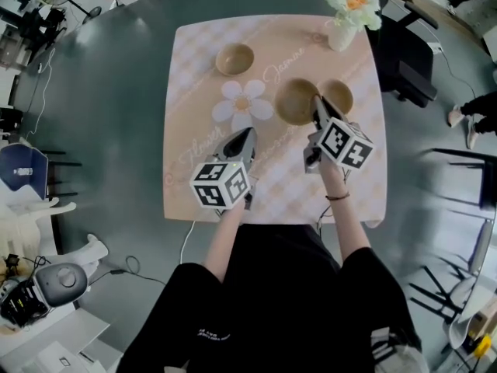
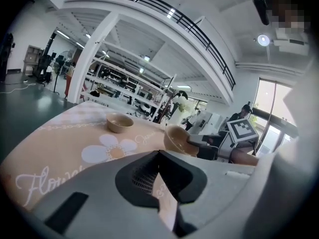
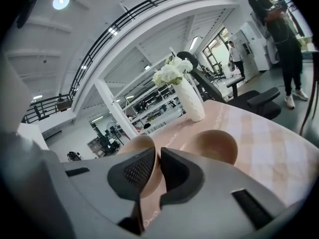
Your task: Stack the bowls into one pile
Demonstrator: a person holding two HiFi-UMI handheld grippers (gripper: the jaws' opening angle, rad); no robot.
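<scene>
Three tan bowls are on the beige flowered tablecloth (image 1: 194, 92). The far-left bowl (image 1: 235, 59) (image 2: 119, 122) stands alone. My right gripper (image 1: 317, 103) (image 3: 155, 156) is shut on the rim of the middle bowl (image 1: 295, 101) (image 3: 133, 146) (image 2: 177, 139), which looks slightly tilted. The third bowl (image 1: 339, 95) (image 3: 215, 146) sits right beside it on the right. My left gripper (image 1: 249, 134) (image 2: 159, 156) hovers over the cloth nearer me, below the white flower print (image 1: 244, 102), with its jaws together and nothing in them.
A white vase of flowers (image 1: 347, 14) (image 3: 188, 99) stands at the table's far right corner. A black chair (image 1: 408, 61) is beyond the right edge. The round grey table (image 1: 116, 115) extends around the cloth. People stand in the background of the right gripper view.
</scene>
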